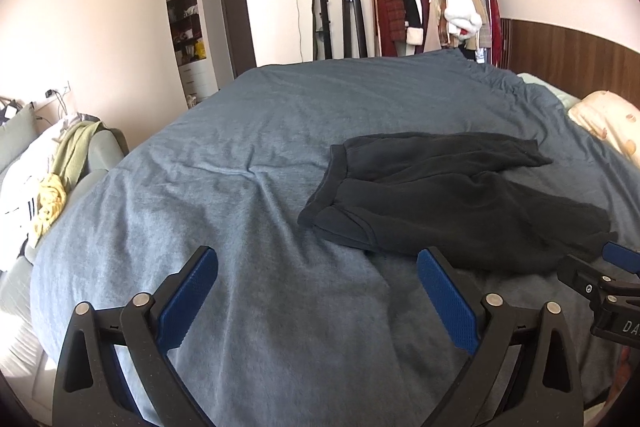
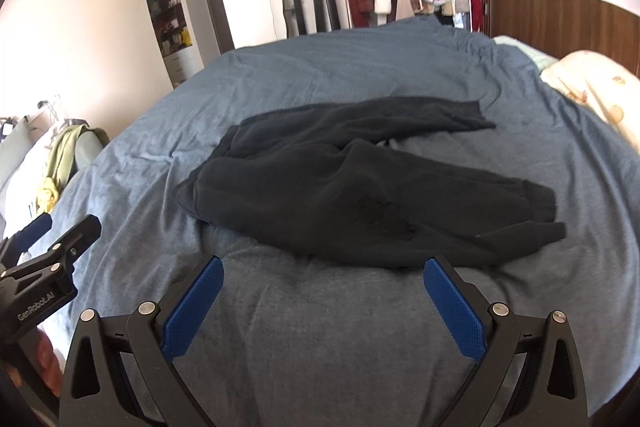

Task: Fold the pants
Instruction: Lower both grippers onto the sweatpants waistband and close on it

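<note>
The dark pants (image 2: 352, 183) lie spread on the bed (image 2: 320, 327), just beyond both grippers. The left gripper (image 1: 316, 263) and right gripper (image 2: 322, 269) gape wide, holding nothing.

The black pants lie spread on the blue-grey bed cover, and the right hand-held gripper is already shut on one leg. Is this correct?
Not quite. The right hand-held gripper is open and holds nothing, as the right wrist view shows. The black pants do lie spread on the blue-grey bed cover.
</note>
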`<control>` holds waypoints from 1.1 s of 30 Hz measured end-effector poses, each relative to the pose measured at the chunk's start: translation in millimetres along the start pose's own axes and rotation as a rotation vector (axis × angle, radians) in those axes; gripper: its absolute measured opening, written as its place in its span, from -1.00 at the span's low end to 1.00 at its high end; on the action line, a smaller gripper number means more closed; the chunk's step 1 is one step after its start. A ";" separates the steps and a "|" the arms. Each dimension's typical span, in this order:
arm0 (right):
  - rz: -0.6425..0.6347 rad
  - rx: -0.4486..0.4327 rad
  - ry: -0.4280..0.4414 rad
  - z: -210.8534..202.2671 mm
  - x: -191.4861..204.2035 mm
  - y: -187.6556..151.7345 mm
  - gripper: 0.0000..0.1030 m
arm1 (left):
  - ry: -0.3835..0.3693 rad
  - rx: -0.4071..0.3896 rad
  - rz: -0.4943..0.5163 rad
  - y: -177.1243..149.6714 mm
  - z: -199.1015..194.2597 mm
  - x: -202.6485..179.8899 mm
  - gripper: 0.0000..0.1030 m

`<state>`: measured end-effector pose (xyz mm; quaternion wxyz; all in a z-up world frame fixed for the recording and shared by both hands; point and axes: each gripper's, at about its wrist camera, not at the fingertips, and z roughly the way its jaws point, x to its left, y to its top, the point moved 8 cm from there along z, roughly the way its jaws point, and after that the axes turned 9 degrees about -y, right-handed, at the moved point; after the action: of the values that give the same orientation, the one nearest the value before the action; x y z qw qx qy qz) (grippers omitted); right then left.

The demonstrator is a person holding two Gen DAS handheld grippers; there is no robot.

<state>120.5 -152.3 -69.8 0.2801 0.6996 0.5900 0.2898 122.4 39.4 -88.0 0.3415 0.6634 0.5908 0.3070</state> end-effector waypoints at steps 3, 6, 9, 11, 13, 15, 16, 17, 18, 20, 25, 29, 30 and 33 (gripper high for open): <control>0.024 0.034 0.011 20.6 2.5 -1.2 0.97 | -0.008 0.022 0.004 2.9 21.6 2.2 0.92; 0.051 0.076 0.012 39.8 2.1 -2.3 0.97 | -0.013 0.056 0.021 5.7 43.3 1.6 0.83; 0.071 0.131 0.006 57.6 1.5 -2.8 0.96 | -0.026 0.105 0.032 8.0 64.2 0.9 0.77; 0.081 0.171 0.005 66.1 0.6 -3.1 0.92 | -0.024 0.145 0.037 9.9 75.1 1.1 0.69; 0.097 0.225 0.007 74.6 -0.7 -2.8 0.87 | -0.017 0.186 0.040 13.1 82.2 0.6 0.62; 0.126 0.280 0.005 80.9 -3.6 -2.0 0.84 | -0.023 0.220 0.025 18.2 87.3 1.3 0.59; 0.145 0.310 0.011 83.2 -4.1 -1.3 0.80 | -0.026 0.248 0.005 21.3 90.3 3.4 0.54; 0.159 0.333 0.014 85.6 -4.3 -0.1 0.79 | -0.028 0.272 -0.019 24.3 93.1 6.0 0.48; 0.178 0.370 0.015 88.5 -4.1 0.4 0.76 | -0.030 0.288 -0.039 27.1 95.8 8.2 0.46; 0.218 0.429 0.014 91.9 -3.9 2.0 0.70 | -0.028 0.334 -0.089 32.6 101.3 13.7 0.42; 0.302 0.531 -0.024 95.2 -5.4 10.9 0.63 | -0.030 0.429 -0.155 37.4 109.1 20.4 0.27; 0.348 0.604 -0.015 99.2 -2.5 9.0 0.63 | -0.030 0.449 -0.174 36.4 116.8 22.3 0.27; 0.355 0.623 -0.011 101.9 -1.5 7.9 0.61 | -0.034 0.464 -0.179 34.7 121.0 22.0 0.27; 0.386 0.670 -0.003 110.6 0.5 2.3 0.55 | -0.068 0.511 -0.211 27.4 134.8 20.8 0.17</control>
<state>203.5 -157.7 -142.8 -0.0228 0.8509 0.5091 0.1274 249.7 46.1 -143.6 0.2130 0.6728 0.7030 0.0884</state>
